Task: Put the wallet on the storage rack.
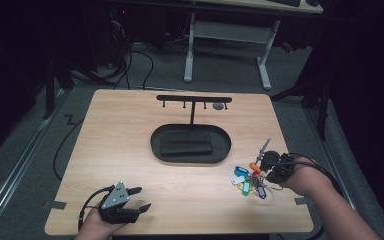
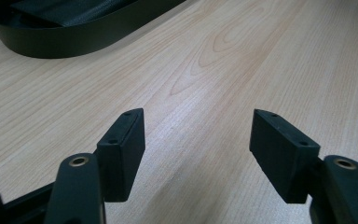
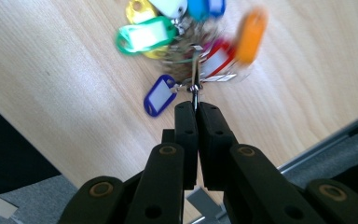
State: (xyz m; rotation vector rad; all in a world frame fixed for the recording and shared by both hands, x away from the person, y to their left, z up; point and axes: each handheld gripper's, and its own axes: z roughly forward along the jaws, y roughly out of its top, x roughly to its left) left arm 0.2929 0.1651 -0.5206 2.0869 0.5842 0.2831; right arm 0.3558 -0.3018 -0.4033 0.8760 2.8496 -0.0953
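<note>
At the table's point(image 1: 130, 150) right front edge: right gripper point(image 3: 196, 108) clamped on a bunch of keys point(image 3: 191, 42).

Jaws closed tight on one key or ring link; coloured plastic tags hang loose below, just above the wood. Judged light, floppy and prone to swing; the thin metal could slip, so the ring is the better hold. Left gripper point(image 2: 198, 140) rests wide open and empty near the black tray point(image 2: 74, 37).

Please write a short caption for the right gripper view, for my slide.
Right claw shut on a metal ring of the key bunch with coloured tags, above the wooden table.
</note>
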